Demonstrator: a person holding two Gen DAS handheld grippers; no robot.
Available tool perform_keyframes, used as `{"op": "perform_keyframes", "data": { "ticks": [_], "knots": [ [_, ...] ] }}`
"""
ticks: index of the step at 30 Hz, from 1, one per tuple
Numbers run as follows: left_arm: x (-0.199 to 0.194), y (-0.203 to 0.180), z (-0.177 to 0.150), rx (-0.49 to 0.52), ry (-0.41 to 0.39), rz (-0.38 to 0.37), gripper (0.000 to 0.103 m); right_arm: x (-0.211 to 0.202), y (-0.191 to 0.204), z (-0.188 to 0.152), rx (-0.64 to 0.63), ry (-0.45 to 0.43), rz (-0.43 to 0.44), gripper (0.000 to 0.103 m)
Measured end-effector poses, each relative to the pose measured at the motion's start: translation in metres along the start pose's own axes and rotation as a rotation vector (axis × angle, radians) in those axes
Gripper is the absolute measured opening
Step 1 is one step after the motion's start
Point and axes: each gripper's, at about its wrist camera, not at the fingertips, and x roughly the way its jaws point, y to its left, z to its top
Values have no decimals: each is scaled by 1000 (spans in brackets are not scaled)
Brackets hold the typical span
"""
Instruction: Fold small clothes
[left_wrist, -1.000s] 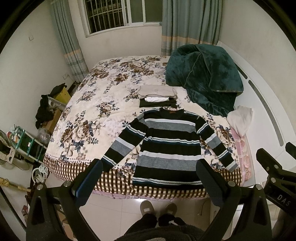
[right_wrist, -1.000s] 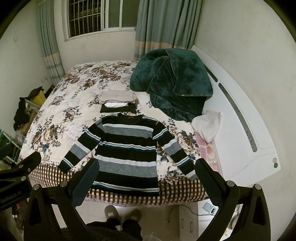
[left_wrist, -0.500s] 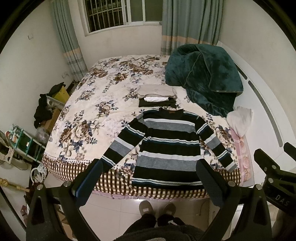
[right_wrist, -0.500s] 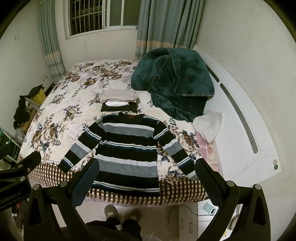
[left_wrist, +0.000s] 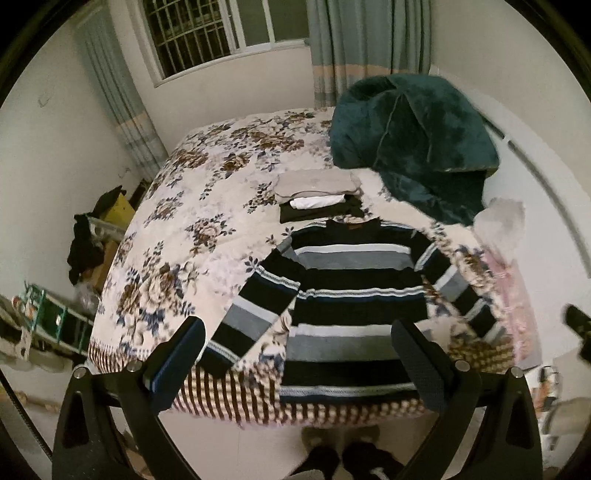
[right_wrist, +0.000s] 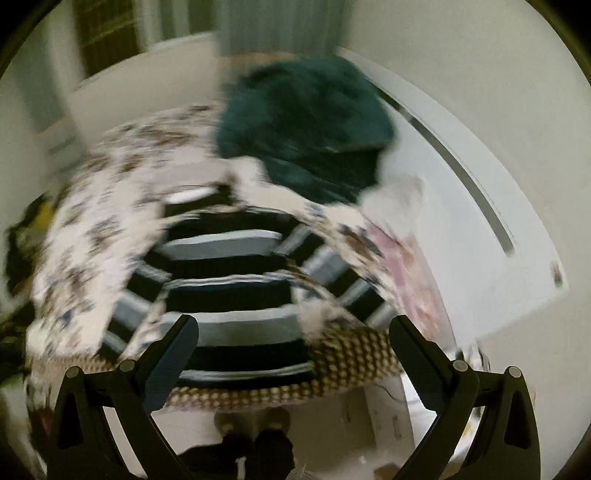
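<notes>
A black, grey and white striped sweater (left_wrist: 351, 295) lies flat at the near edge of the floral bed (left_wrist: 184, 236), sleeves spread out to both sides. It also shows, blurred, in the right wrist view (right_wrist: 229, 288). My left gripper (left_wrist: 295, 354) is open and empty, held above the sweater's hem and left sleeve. My right gripper (right_wrist: 291, 350) is open and empty, over the hem and the bed's near edge. A stack of folded clothes (left_wrist: 317, 192) sits just beyond the sweater's collar.
A dark green blanket (left_wrist: 410, 147) is heaped at the bed's far right, with a white cloth (left_wrist: 502, 221) beside it. Clutter and a shelf (left_wrist: 55, 321) stand at the left. My feet (left_wrist: 343, 446) are on the floor below the bed edge.
Both grippers have moved down and forward toward the sweater, which looks larger. The right wrist view is blurred by fast motion. Both jaws stay open.
</notes>
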Motion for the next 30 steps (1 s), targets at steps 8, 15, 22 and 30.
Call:
{"op": "perform_keyframes", "data": {
  "ticks": [8,15,22,30],
  "knots": [
    [178,-64,-1,60,193,47,103,230,-160,-43,442,258,-99,103],
    [312,-111,-23,54,386,129,103,449,-249,-90,777,438,-31,103],
    [415,-135,-41,27,498,162,103,577,-290,-118,956,475,-118,102],
    [483,-117,-54,-62,541,170,103,617,-270,-108,928,439,-114,54]
  ]
}}
